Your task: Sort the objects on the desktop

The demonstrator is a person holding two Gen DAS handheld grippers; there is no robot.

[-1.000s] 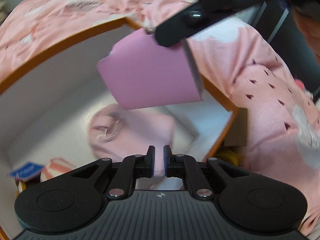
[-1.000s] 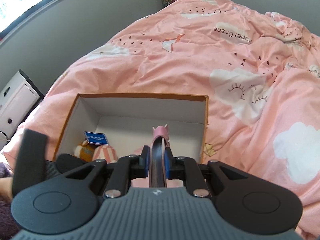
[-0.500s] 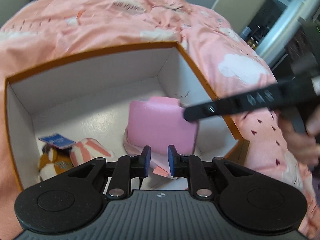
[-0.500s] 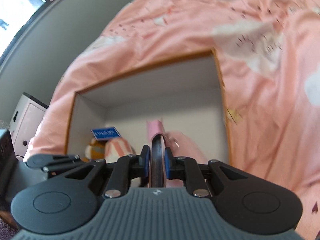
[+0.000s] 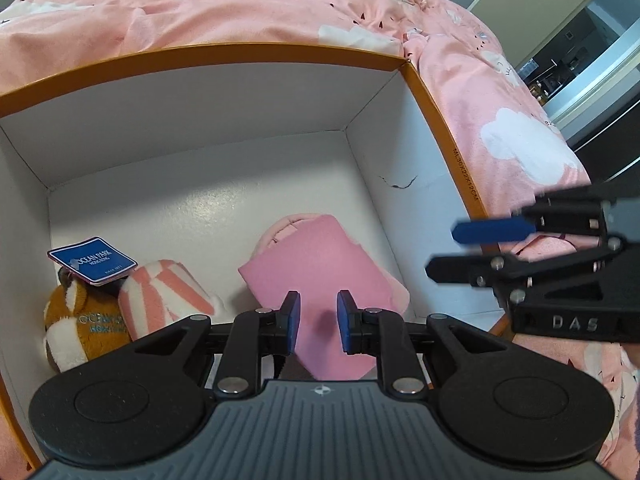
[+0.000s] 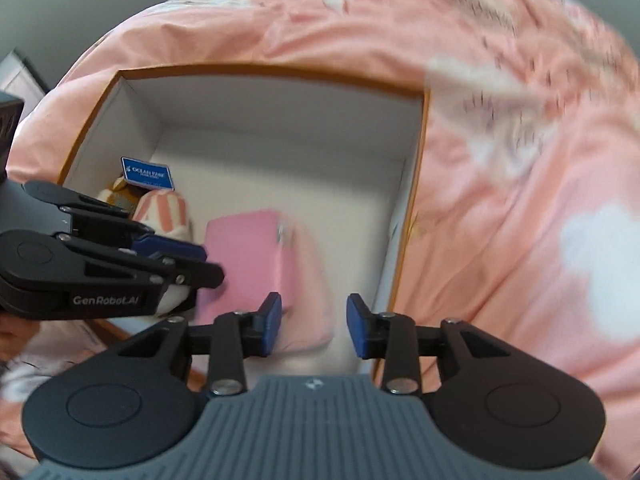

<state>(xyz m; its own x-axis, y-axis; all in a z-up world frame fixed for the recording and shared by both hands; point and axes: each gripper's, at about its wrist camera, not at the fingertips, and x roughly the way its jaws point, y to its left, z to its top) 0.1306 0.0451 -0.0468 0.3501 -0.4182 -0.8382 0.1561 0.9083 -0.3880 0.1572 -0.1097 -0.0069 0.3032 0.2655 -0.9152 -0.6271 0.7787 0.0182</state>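
My right gripper (image 6: 314,326) is opening, nothing between its pads now; a second ago it was clamped on the pink pad (image 5: 320,276). That pad now lies flat in the orange-rimmed box (image 5: 436,96), near its right wall, on top of a pink soft thing and right of the striped plush toy (image 5: 164,296). My left gripper (image 5: 314,322) hangs slightly parted and empty above the pad's near edge. I judge this item sorted; both tools are free for the next one.

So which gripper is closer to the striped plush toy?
Left. The left gripper hovers just right of the striped plush toy; the right gripper, jaws opening and empty, is over the right wall of the box.
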